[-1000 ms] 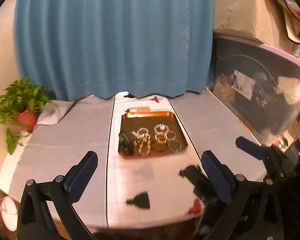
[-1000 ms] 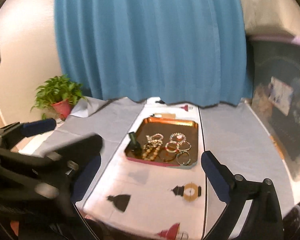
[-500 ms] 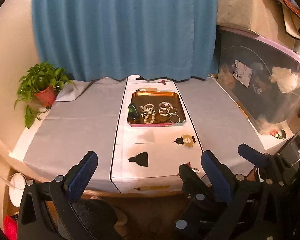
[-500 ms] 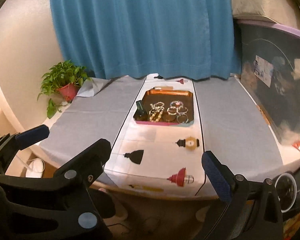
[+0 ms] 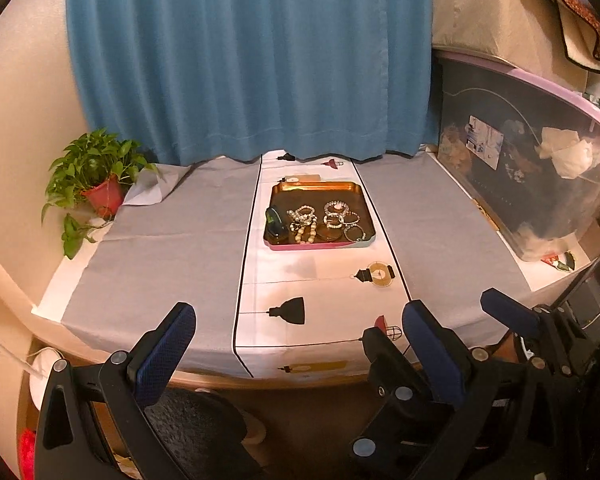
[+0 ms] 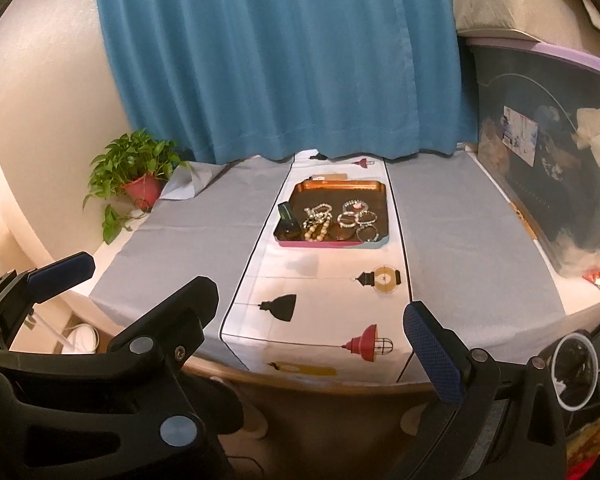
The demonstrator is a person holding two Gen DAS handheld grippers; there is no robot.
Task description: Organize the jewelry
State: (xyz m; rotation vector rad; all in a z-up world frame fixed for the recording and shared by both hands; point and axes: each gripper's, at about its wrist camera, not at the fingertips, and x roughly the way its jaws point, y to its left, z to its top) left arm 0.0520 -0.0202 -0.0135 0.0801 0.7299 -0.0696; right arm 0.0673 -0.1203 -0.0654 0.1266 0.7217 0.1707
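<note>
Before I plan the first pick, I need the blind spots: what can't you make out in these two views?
- Jewelry in the tray: too small in both views to count or separate pieces.
- Dark object at the tray's left: identity unclear.
- Small item behind the tray: mostly hidden by its rim.
- Storage bin contents: blurred through plastic.

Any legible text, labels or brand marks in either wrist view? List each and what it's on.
No text can be read in either view.
White printed label on the dark clear-plastic storage bin: print too small and blurred.
Pale card behind the copper metal tray: markings unreadable.
</note>
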